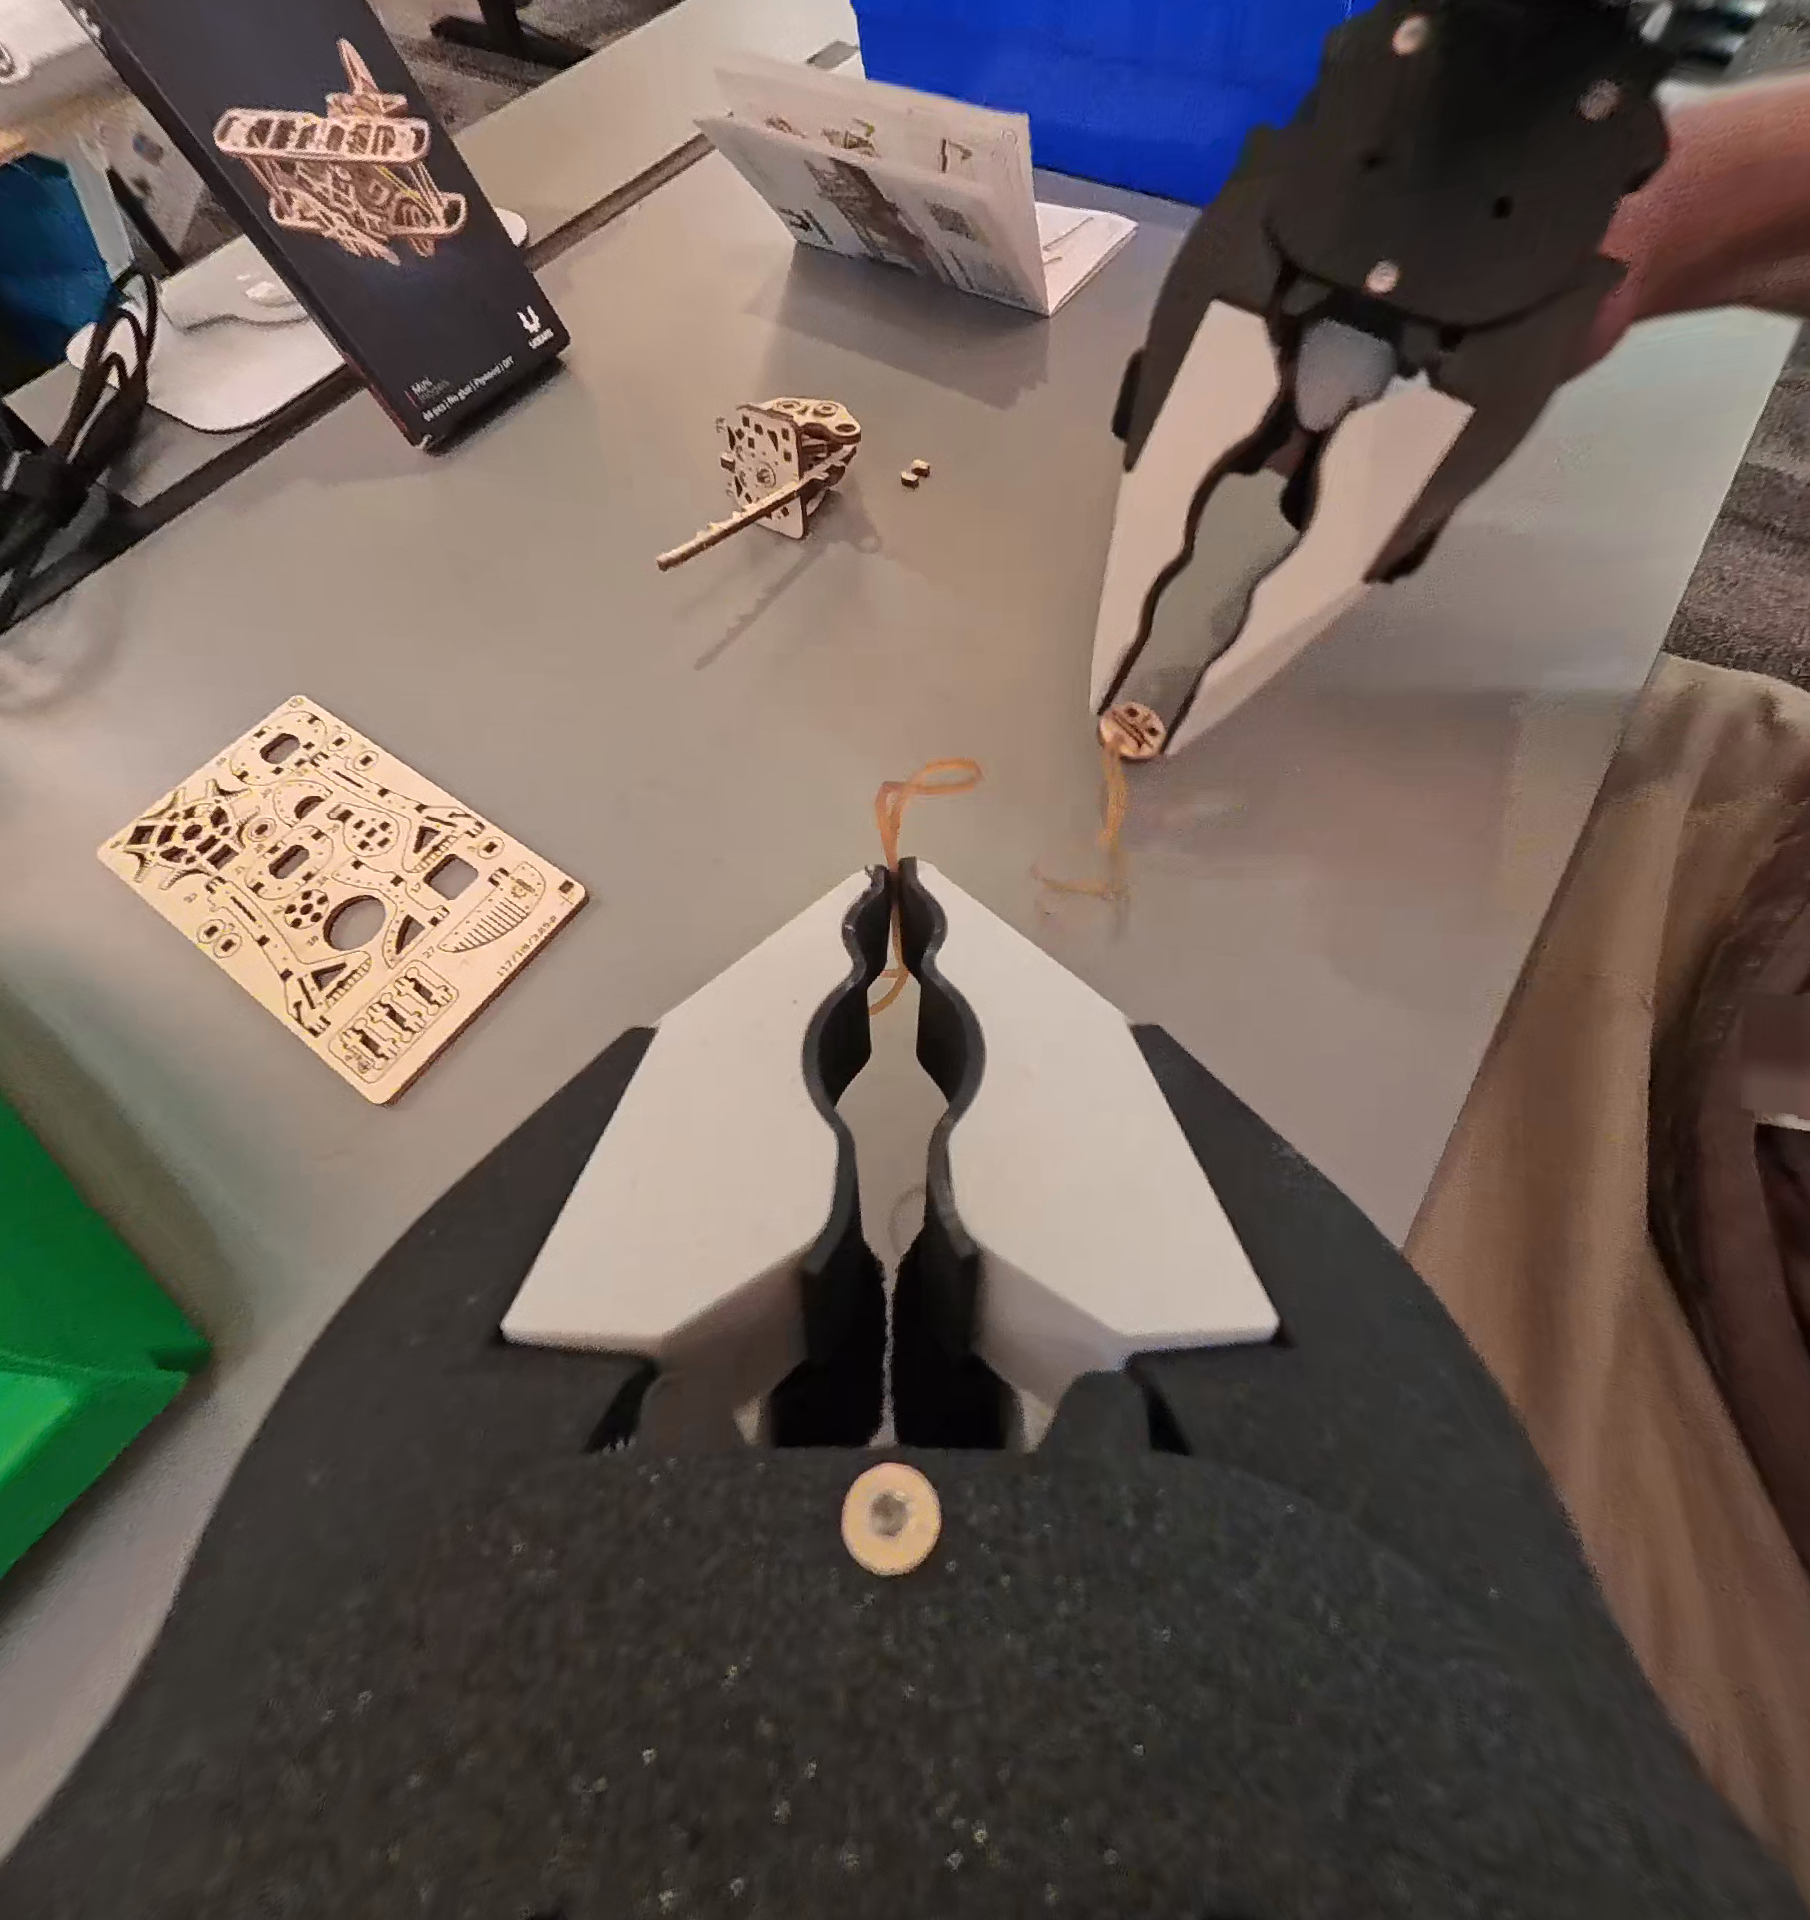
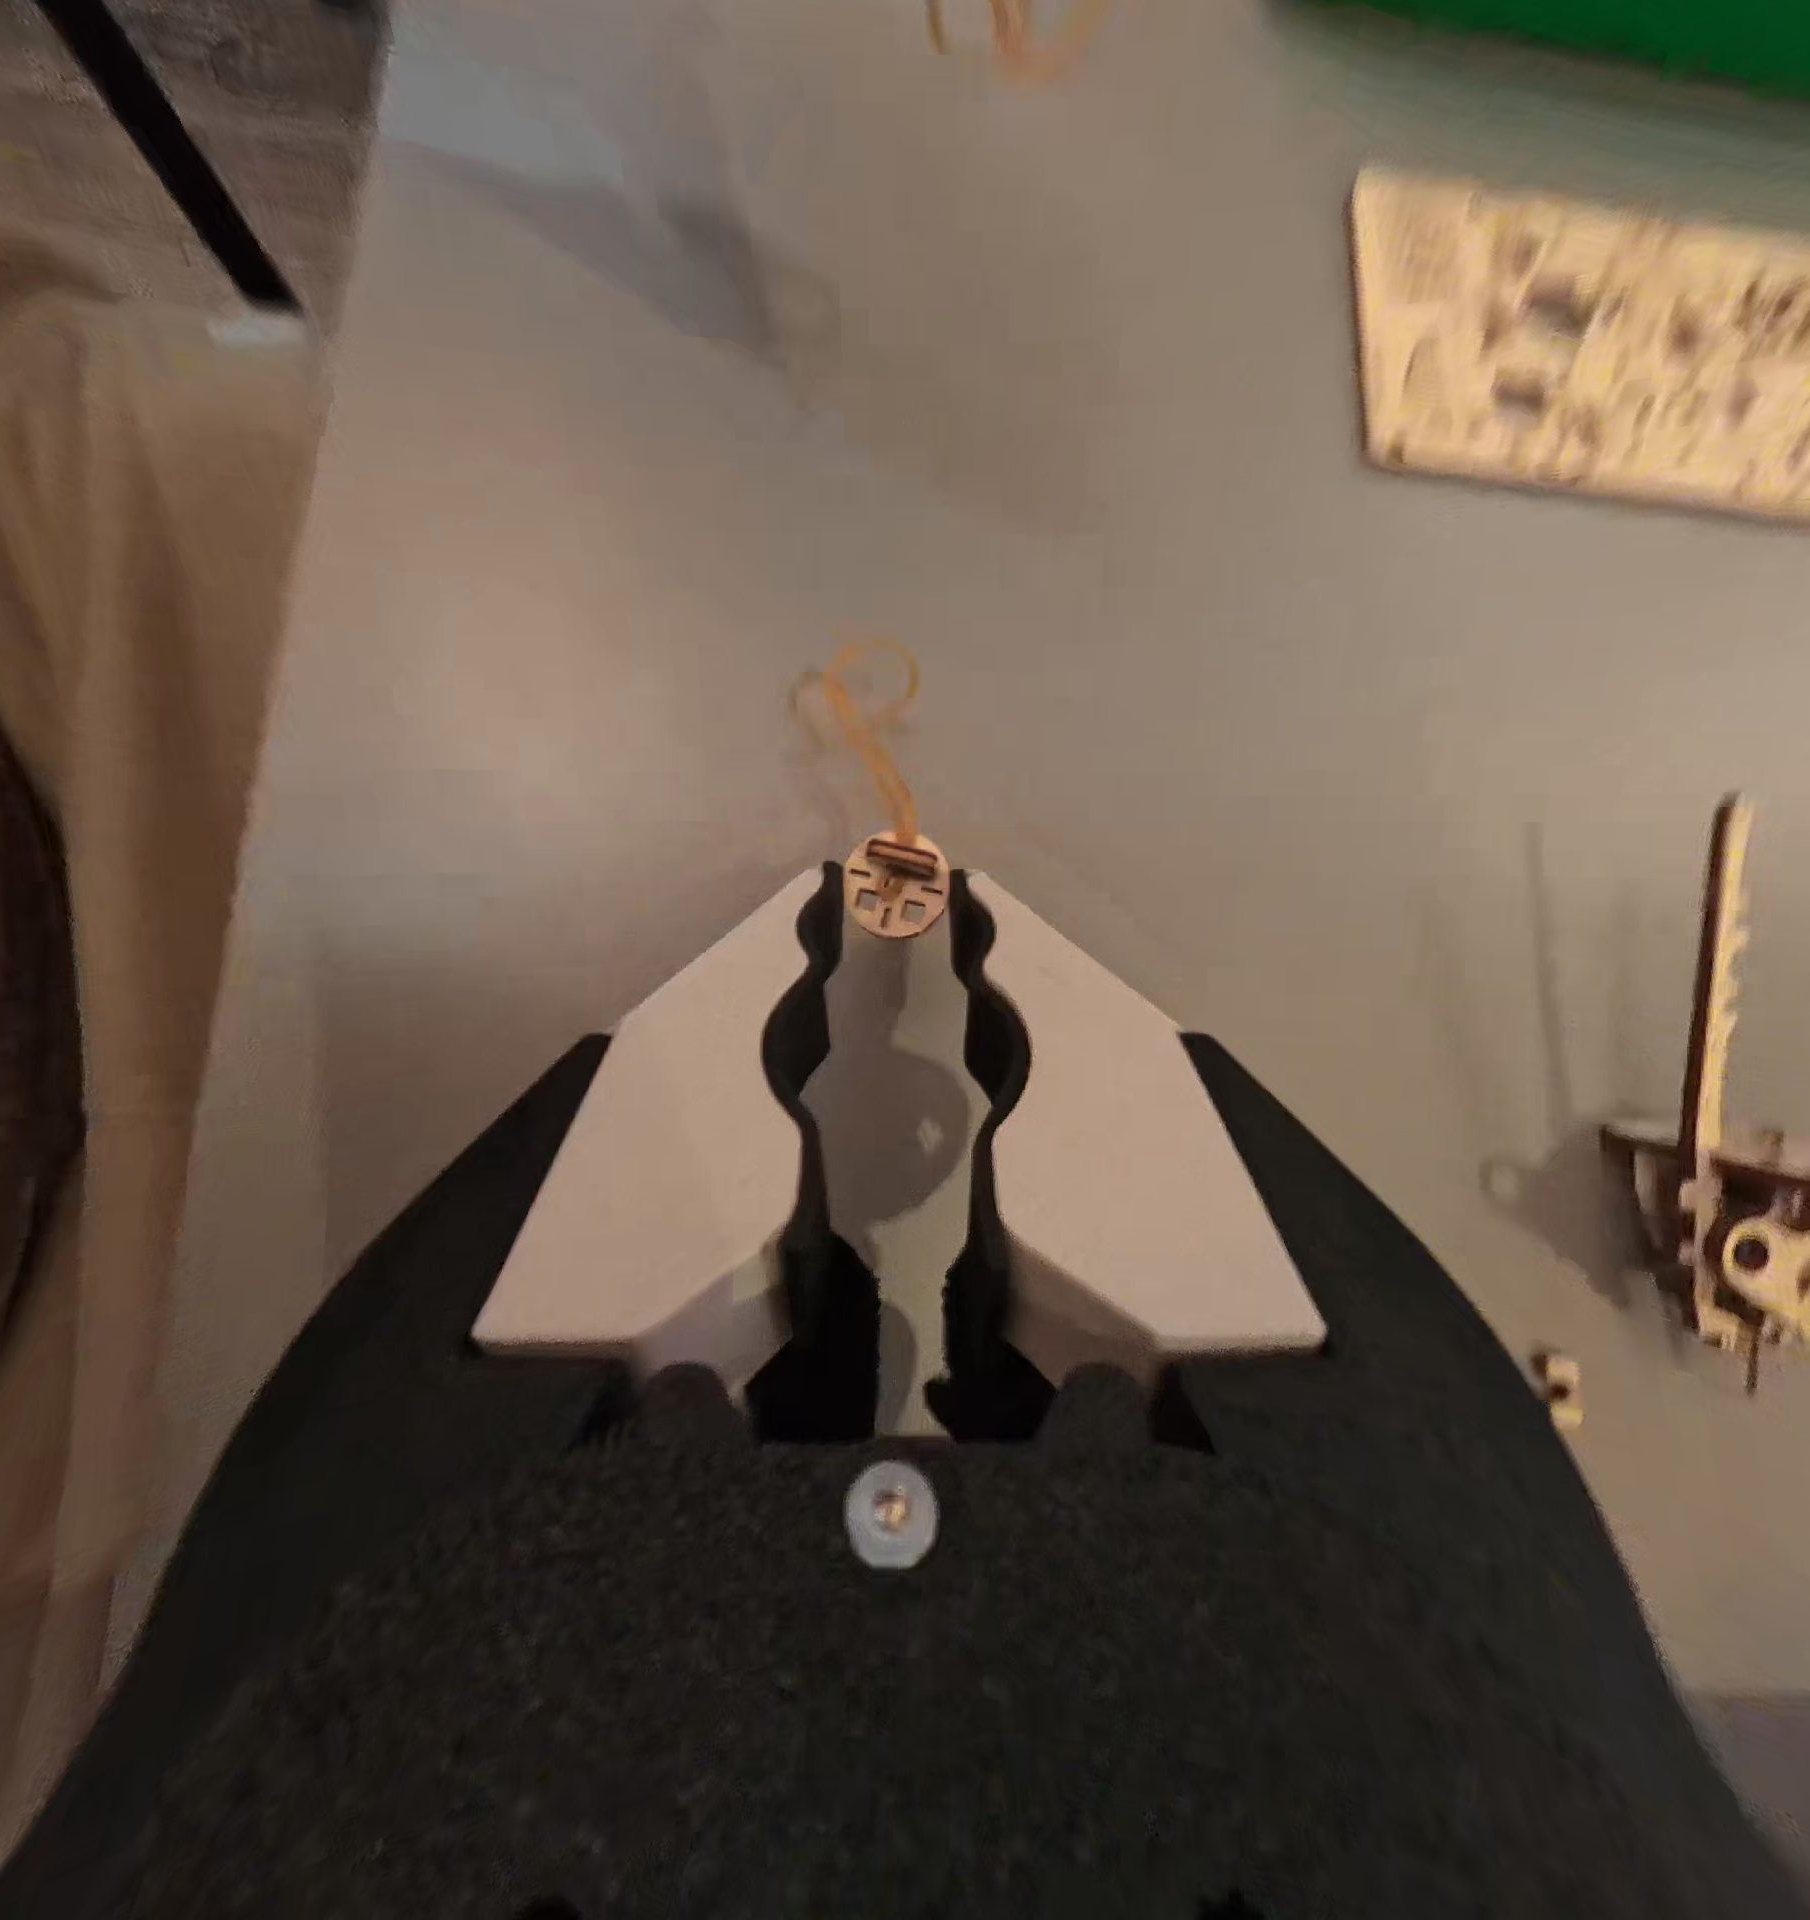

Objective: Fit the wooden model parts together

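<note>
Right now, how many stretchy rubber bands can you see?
2. One rubber band is pinched in the left gripper; the other band dangles from the wooden disc in the right gripper.

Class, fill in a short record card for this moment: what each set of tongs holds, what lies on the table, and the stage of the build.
left tongs: shut on a rubber band
right tongs: gripping a small wooden disc; a second band hangs from it
table: parts sheet, half-built model, tiny loose piece
stage: disc not yet fitted to the model
</note>
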`<state>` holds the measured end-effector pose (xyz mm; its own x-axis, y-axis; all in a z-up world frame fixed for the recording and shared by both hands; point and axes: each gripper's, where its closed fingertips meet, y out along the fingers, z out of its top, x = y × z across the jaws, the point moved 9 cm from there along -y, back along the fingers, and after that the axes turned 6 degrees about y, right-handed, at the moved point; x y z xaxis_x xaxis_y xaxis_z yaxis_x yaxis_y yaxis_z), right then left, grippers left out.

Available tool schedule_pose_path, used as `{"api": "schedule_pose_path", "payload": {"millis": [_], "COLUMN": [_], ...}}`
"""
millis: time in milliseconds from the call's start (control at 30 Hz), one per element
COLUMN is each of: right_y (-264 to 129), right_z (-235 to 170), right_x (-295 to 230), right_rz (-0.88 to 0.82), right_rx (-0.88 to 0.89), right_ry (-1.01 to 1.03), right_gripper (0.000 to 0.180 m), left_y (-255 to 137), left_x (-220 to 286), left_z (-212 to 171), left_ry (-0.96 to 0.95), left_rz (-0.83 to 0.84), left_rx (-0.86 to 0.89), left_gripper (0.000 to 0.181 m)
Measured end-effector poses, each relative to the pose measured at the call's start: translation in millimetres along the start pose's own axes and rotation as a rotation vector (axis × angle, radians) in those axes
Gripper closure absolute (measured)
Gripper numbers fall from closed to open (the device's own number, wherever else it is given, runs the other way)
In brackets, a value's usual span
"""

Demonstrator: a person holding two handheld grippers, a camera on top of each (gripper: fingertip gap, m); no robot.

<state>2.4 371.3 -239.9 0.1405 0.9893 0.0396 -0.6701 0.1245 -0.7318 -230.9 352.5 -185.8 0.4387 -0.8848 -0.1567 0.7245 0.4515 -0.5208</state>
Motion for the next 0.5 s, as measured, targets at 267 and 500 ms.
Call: {"api": "schedule_pose_path", "payload": {"millis": [267,500], "right_y": [5,-40], "right_z": [-20,-45], "right_x": [24,65], "right_rz": [0.067,-0.09], "right_rx": [-0.135,-0.004], "right_ry": [-0.019,0.173], "right_gripper": [0.159,0.152], "left_y": [18,24], "left_x": [11,17], "left_z": [-9,-9], "left_ry": [0.038,0.05], "left_rz": [-0.035,-0.048], "left_rx": [-0.065,-0.085], "left_gripper": [0.181,0.181]}}
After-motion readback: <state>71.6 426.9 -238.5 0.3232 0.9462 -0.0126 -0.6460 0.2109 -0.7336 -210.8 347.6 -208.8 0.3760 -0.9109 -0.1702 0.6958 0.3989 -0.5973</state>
